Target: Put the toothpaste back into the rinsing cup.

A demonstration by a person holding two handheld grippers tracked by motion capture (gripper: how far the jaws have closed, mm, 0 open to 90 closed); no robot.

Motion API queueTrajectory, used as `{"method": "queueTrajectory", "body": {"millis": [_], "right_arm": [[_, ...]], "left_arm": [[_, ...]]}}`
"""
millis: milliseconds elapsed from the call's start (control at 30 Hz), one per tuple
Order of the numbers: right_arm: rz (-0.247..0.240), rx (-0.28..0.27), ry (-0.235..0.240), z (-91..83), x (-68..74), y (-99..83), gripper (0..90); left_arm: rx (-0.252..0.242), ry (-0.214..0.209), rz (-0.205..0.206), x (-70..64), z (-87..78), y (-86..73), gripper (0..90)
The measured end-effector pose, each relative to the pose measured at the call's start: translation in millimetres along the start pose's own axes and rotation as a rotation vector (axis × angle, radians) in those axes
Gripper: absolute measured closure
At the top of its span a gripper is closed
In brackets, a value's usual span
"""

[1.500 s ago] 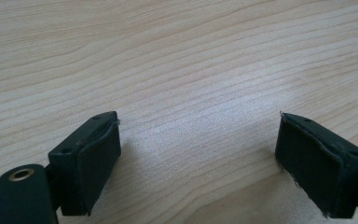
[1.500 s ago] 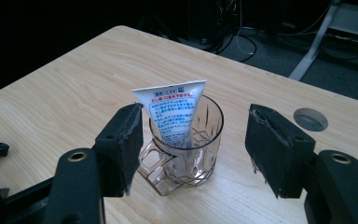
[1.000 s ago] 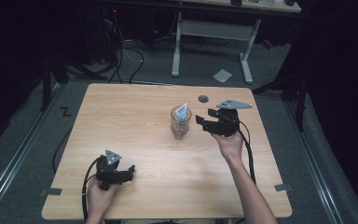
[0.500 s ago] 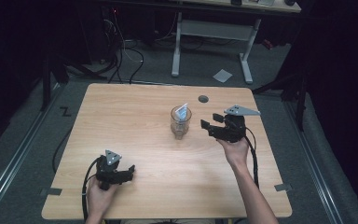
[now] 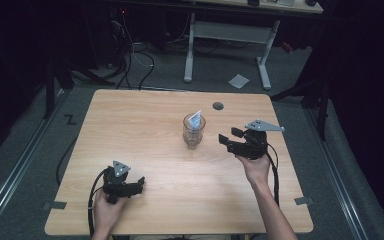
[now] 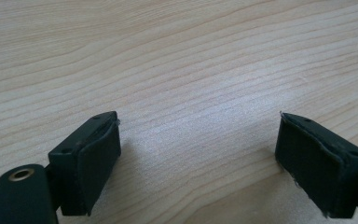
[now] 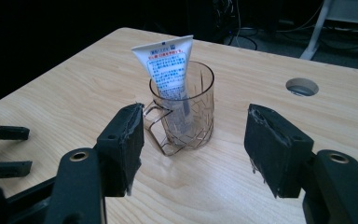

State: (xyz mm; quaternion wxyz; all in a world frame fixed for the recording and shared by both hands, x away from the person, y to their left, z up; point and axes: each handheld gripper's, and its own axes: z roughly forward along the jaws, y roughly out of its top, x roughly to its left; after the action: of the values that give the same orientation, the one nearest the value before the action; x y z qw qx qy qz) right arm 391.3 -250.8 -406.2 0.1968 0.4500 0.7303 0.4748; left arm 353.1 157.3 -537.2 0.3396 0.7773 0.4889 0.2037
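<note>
A clear glass mug (image 5: 193, 134) (image 7: 184, 114) stands upright near the table's middle, with a white tube (image 5: 195, 120) (image 7: 168, 65) standing in it, cap down. My right gripper (image 5: 228, 139) (image 7: 193, 144) is open, held just right of the mug and a little apart from it, jaws pointing at it with nothing between them. My left gripper (image 5: 139, 183) (image 6: 198, 154) rests low at the table's front left, open over bare wood. The left gripper (image 7: 4, 149) also shows far off in the right gripper view.
The wooden table (image 5: 145, 115) has a round cable hole (image 5: 218, 106) (image 7: 301, 87) behind the mug. Beyond the far edge are a white desk frame (image 5: 225, 40), cables on the floor and a paper scrap (image 5: 238, 80).
My right gripper has drawn back from the mug, moving right and toward the front edge. The left gripper has stayed put.
</note>
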Motion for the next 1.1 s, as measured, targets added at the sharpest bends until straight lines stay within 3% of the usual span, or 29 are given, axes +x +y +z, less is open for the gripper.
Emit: {"method": "queueTrajectory", "body": {"millis": [800,1100], "right_arm": [[0.045,0.019,-0.004,-12.2,-8.3,-35.5,37.9],[0.081,0.039,-0.009,-12.3,-15.3,-53.4,38.2]], "left_arm": [[0.0,0.0,0.0,0.0,0.0,0.0,14.2],[0.001,0.0,0.001,0.1,-0.1,0.0,14.3]]}}
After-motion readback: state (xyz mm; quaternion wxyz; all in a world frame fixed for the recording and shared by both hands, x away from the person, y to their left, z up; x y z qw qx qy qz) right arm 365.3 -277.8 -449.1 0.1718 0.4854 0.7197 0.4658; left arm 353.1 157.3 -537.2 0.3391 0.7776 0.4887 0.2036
